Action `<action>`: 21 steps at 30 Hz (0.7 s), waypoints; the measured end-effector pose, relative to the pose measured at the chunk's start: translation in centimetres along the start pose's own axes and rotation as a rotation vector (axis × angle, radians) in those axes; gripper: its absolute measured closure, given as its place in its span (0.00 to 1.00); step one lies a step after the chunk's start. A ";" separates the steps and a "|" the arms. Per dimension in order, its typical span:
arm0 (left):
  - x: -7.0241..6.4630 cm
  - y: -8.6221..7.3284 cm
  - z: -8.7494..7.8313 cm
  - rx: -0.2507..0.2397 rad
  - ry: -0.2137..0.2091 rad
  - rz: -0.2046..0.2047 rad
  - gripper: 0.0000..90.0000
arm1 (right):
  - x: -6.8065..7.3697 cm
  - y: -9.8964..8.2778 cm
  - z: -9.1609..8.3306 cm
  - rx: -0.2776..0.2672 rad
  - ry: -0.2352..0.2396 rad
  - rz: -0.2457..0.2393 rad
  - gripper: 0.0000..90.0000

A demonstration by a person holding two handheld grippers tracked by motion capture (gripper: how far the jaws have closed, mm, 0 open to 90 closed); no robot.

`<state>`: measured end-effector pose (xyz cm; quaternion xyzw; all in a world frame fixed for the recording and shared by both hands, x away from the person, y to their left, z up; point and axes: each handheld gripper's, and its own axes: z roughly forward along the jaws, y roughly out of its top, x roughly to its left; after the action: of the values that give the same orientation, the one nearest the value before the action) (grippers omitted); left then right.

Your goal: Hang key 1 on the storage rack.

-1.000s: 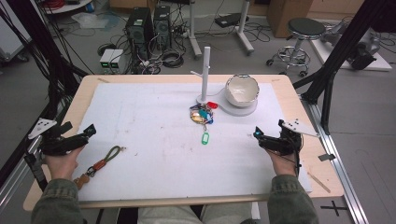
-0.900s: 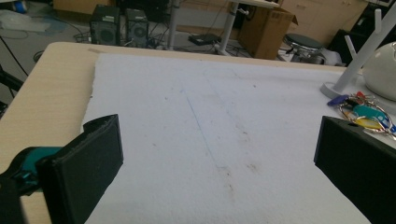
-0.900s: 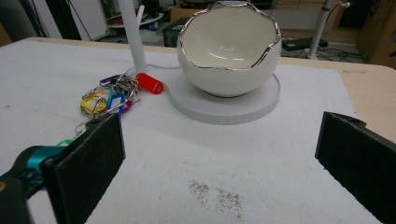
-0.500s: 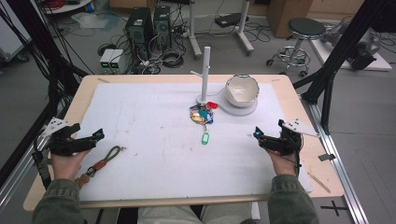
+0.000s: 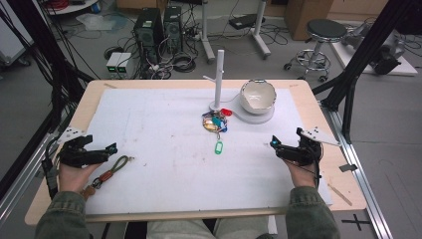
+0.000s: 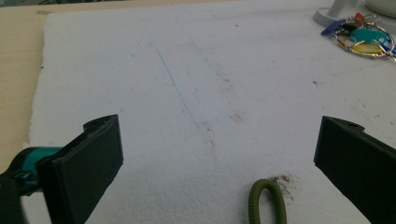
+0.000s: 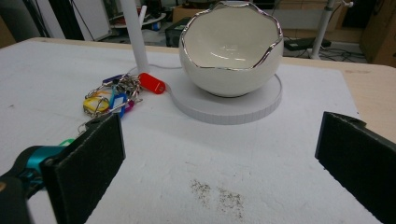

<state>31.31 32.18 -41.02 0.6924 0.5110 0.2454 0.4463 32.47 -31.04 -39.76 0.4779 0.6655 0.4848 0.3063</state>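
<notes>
A bunch of keys with coloured tags (image 5: 215, 122) lies at the foot of a white post (image 5: 219, 74), with a green tag (image 5: 218, 147) nearer me and a red tag (image 5: 226, 112) beside the post. An olive lanyard (image 5: 112, 168) lies at the left, just right of my left gripper (image 5: 110, 149), which is open and holds nothing. Its loop end (image 6: 267, 200) lies on the sheet between the wide-apart jaws of the left gripper (image 6: 219, 140). My right gripper (image 5: 276, 147) rests at the right, open and holding nothing. The right gripper (image 7: 219, 144) faces the keys (image 7: 109, 98).
A white eggshell-shaped bowl (image 5: 258, 95) with a silver rim stands on a round white base (image 5: 259, 118) right of the post. A white sheet (image 5: 164, 129) covers most of the wooden table (image 5: 89, 99). Cables, computers and a stool (image 5: 323, 35) are on the floor beyond.
My left gripper has shifted slightly right and toward the near edge, closer to the lanyard. The right gripper has stayed put.
</notes>
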 end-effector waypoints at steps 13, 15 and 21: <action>0.1 -0.1 -0.2 0.119 -0.039 0.005 0.02 | 0.0 0.0 0.1 0.008 0.007 -0.009 0.01; -0.1 -0.1 -0.3 0.139 -0.044 0.009 0.02 | 0.0 0.0 0.1 0.008 0.007 -0.008 0.01; -0.3 -0.5 -0.5 0.180 -0.061 0.035 0.02 | 0.1 0.0 0.1 0.010 0.009 -0.008 0.01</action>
<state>30.53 32.12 -41.12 0.7455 0.5052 0.1850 0.3934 32.53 -30.92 -39.84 0.4743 0.6713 0.4824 0.3028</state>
